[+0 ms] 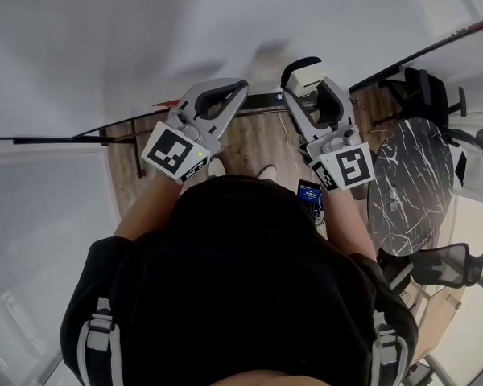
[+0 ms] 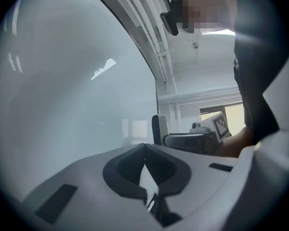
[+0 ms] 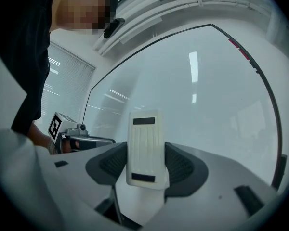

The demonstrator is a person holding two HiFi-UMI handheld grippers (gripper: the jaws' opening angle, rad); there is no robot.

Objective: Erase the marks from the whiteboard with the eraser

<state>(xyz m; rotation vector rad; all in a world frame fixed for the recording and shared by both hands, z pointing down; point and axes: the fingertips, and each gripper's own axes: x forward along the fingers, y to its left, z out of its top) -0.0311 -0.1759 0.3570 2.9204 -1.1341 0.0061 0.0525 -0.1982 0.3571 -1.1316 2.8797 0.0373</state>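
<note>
The whiteboard [image 1: 145,30] fills the upper half of the head view, and its surface [image 3: 207,90] looks blank where I see it. A white eraser [image 3: 144,148] with black strips stands upright between the right gripper's pads. My right gripper [image 3: 145,170] is shut on it. In the head view the eraser [image 1: 299,69] points at the board's lower edge, held by the right gripper [image 1: 308,87]. My left gripper [image 1: 241,87] sits just to its left, close to the board [image 2: 62,81]. Its jaws [image 2: 144,147] meet at the tips with nothing between them.
The board's dark tray rail [image 1: 258,101] runs below the grippers, over a wooden floor [image 1: 249,143]. A round black marble table [image 1: 410,183] stands at the right with office chairs [image 1: 431,95] beside it. A dark device with a blue screen [image 1: 310,193] hangs by the person's right forearm.
</note>
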